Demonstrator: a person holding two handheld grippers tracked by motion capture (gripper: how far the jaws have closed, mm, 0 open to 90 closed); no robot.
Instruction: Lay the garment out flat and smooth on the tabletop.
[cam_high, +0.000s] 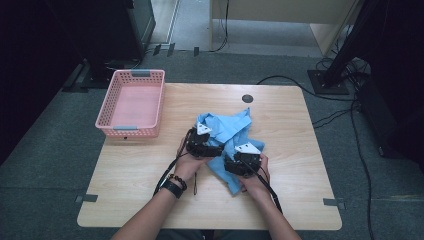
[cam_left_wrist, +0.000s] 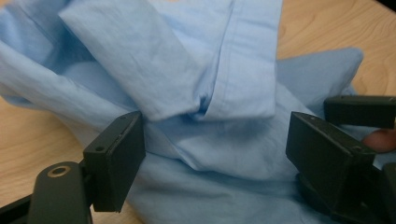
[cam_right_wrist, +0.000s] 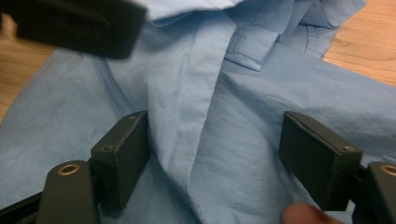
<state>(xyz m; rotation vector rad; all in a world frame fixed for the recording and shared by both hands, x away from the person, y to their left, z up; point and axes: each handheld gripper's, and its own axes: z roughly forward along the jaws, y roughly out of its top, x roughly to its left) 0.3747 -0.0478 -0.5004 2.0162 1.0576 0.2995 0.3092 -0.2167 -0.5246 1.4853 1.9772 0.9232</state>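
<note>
Grey carpet all around, and in the middle of it sits my light wooden table (cam_high: 150, 170) with a pink plastic basket (cam_high: 131, 102) parked at its far left corner, well apart from where I'm working. The thing I'm dealing with is a crumpled light-blue shirt (cam_high: 227, 127), bunched up near the middle of the tabletop, a bit toward the near side. From the high view, my left gripper (cam_high: 202, 142) sits at the shirt's left edge and my right gripper (cam_high: 242, 161) is on the near part of it, the two just beside each other with cables trailing back past my forearms. Left gripper view: the jaws stand wide apart, with a folded panel and the button placket of the shirt (cam_left_wrist: 205, 84) lying in the gap between them, and the pads don't look like they're pressing on any cloth. The black jaw at that view's right edge belongs to the other gripper, with a fingertip peeking in beside it. Right gripper view is pretty much the same deal: jaws spread wide, a long seam of the shirt (cam_right_wrist: 210, 116) running down between them, nothing pinched. So both tools are wide and holding nothing, just down over the fabric.
</note>
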